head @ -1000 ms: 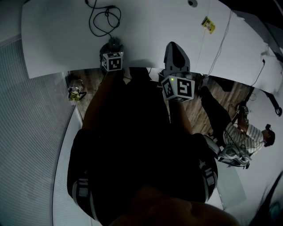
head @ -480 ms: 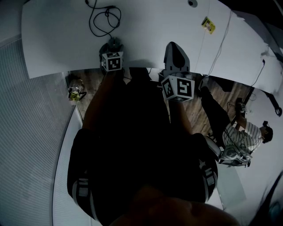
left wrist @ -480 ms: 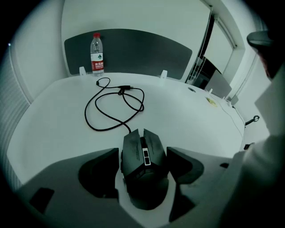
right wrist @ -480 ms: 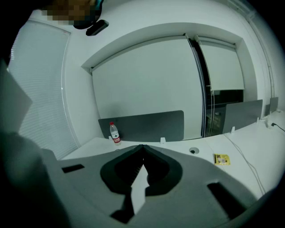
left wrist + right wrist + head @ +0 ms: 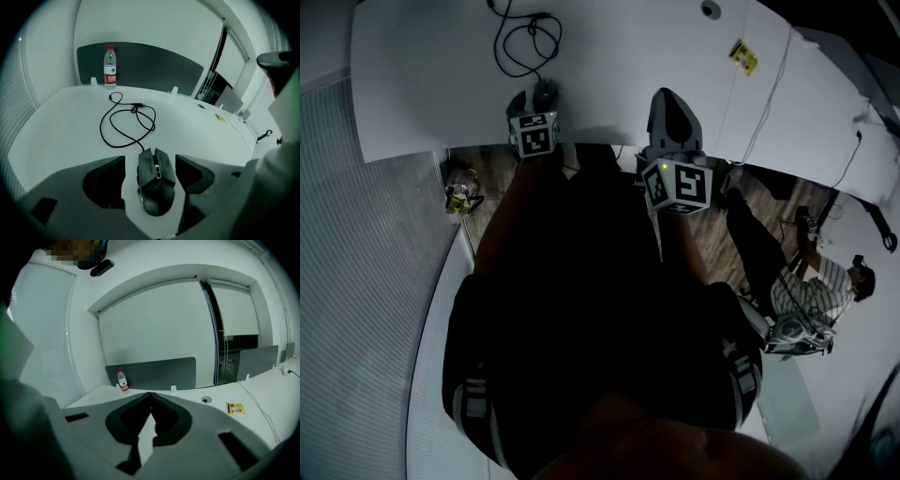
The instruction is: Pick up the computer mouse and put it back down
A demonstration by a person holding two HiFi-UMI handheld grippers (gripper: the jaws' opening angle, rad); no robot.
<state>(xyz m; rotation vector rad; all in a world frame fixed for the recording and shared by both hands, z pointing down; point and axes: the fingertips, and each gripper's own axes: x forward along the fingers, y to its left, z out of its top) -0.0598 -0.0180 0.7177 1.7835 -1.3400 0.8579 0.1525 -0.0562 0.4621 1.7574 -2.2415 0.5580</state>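
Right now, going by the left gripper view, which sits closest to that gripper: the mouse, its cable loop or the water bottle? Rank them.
1. Computer mouse: between the left gripper's open jaws.
2. Cable: looped just beyond, mid-table.
3. Water bottle: far back, left, against the grey divider.

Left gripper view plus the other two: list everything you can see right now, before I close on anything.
computer mouse: one, black, on the desk between the left gripper's jaws, a gap on either side
mouse cable: one, black, looped on the desk beyond the mouse
water bottle: one, clear with red cap and label, upright by the partition
partition: one, dark grey, along the desk's far edge
packet: one, yellow, flat on the desk to the right
desk: one, white, curved
seated person: one, striped shirt, lower right of the head view
left gripper: one, grey, jaws apart around the mouse
right gripper: one, grey, jaws together, nothing between them
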